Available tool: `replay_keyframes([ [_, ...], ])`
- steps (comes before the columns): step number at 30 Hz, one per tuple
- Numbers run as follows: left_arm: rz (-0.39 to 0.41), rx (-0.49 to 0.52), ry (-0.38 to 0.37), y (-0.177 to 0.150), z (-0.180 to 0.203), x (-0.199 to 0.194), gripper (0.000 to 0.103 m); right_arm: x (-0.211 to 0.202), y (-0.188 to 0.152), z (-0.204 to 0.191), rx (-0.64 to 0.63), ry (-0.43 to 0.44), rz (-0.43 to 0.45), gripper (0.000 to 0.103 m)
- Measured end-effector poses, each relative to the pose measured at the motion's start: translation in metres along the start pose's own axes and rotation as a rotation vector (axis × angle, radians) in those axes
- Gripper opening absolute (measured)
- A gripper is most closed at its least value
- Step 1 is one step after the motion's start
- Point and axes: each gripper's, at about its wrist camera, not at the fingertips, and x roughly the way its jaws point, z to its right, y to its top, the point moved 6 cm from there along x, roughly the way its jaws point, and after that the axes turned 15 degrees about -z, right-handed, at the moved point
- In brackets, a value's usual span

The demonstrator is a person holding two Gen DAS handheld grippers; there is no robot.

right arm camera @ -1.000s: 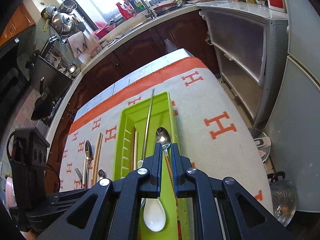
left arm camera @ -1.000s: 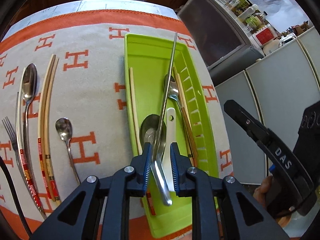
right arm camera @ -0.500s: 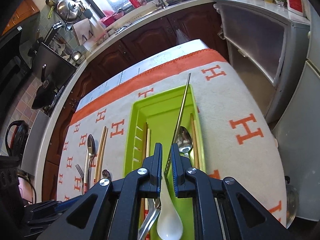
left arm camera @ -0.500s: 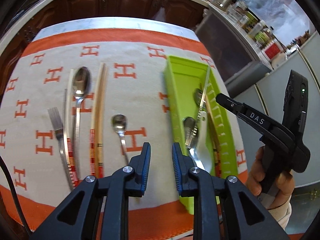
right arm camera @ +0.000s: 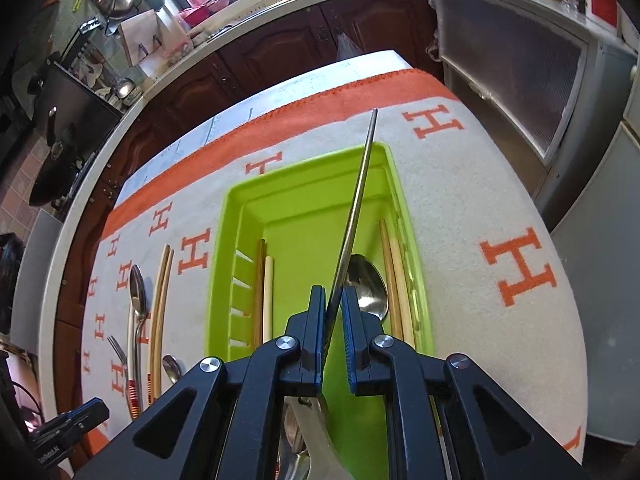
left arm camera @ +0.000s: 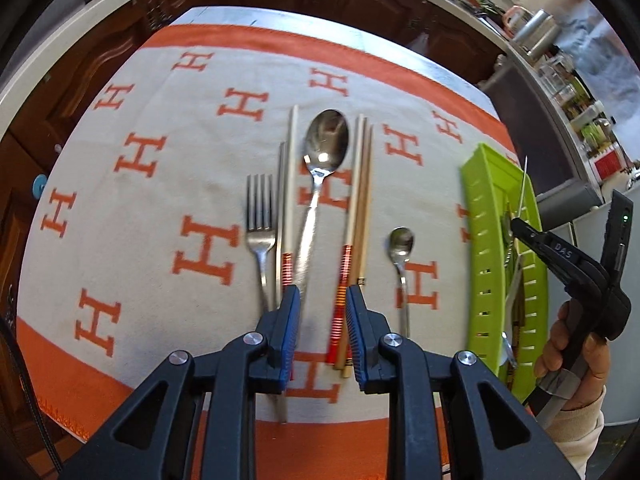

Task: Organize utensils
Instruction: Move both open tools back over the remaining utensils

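My left gripper (left arm camera: 322, 316) is open and empty, low over the near ends of a large steel spoon (left arm camera: 320, 172) and a pair of wooden chopsticks (left arm camera: 358, 216). A fork (left arm camera: 261, 220) and another chopstick (left arm camera: 289, 184) lie left of the spoon, a small spoon (left arm camera: 401, 252) to the right. The green tray (left arm camera: 480, 248) lies at right. In the right wrist view my right gripper (right arm camera: 332, 304) hovers over the tray (right arm camera: 308, 208), its jaws narrowly apart around a long steel utensil (right arm camera: 356, 216) that leans against the tray's far rim. A spoon (right arm camera: 370, 284) and chopsticks (right arm camera: 396, 276) lie inside.
An orange-bordered cloth with H marks (left arm camera: 160, 184) covers the table. Dark wooden cabinets (right arm camera: 304, 36) and a worktop with pots stand behind. A grey cabinet (right arm camera: 520, 68) stands to the right of the table.
My left gripper let go of the long steel utensil, opened, and swung left from the tray to the utensils on the cloth. My right gripper came over the tray and around the utensil.
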Motion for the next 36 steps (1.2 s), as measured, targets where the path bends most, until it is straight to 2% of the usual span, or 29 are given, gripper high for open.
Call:
replay_keyframes([
  [7,-0.006,-0.014,-0.002,-0.002,-0.014,0.003,0.021,0.001,-0.004,-0.022,-0.062,0.021,-0.038,0.006],
  [11,-0.004,-0.020,-0.004,-0.003,-0.019,0.002,0.021,-0.008,-0.016,-0.033,-0.066,0.066,-0.070,0.006],
  [14,-0.002,-0.029,-0.005,-0.003,-0.024,0.002,0.021,-0.015,-0.031,-0.038,-0.074,0.067,-0.096,0.006],
  [18,-0.004,-0.050,-0.001,-0.003,-0.037,0.003,0.021,-0.021,-0.049,-0.043,-0.097,0.038,-0.129,0.006],
  [30,-0.016,-0.082,-0.002,-0.001,-0.065,0.006,0.021,-0.049,-0.068,-0.057,-0.148,0.015,-0.080,0.007],
  [36,-0.033,-0.071,-0.009,-0.004,-0.067,0.012,0.021,-0.048,-0.078,-0.055,-0.158,-0.085,-0.082,0.010],
])
